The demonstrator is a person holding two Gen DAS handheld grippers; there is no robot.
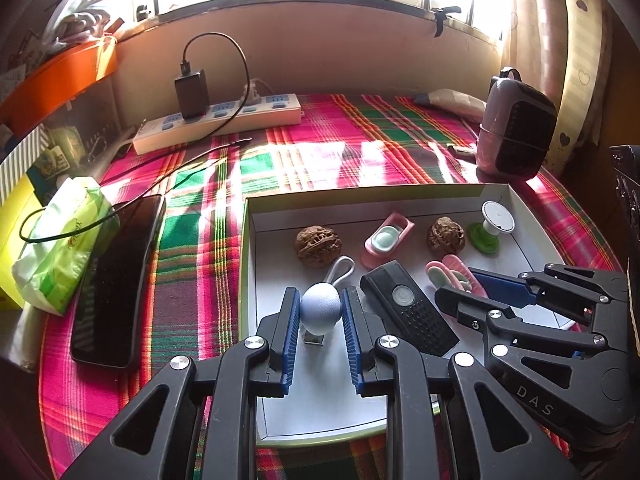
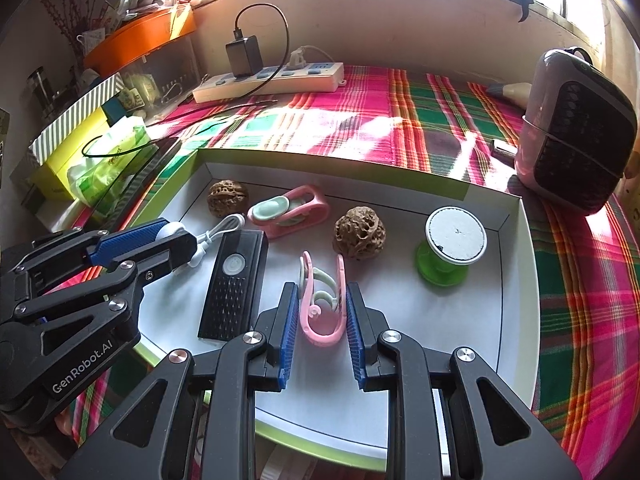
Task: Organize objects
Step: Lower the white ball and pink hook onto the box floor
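Woven plaid cloth (image 1: 320, 152) covers the desk. The shallow box (image 2: 516, 280) looks like matt white card. Two walnuts (image 2: 360, 232) are rough and wrinkled. The black remote (image 2: 234, 280) is glossy plastic, and the tongs' blue pads (image 1: 290, 336) are ribbed.

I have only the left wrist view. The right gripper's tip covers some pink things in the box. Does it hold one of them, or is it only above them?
Observer: It holds one. In the right wrist view the right gripper is shut on a pink clip, with one blue pad against each side.
Operator: Thank you. Which way does this clip lie between the pads?
Observer: It is U-shaped. Its closed bend is toward the camera, and its two arms point away, toward the right-hand walnut.
Operator: Is there something inside the U?
Observer: Yes, a pale green curved piece sits between the two pink arms.
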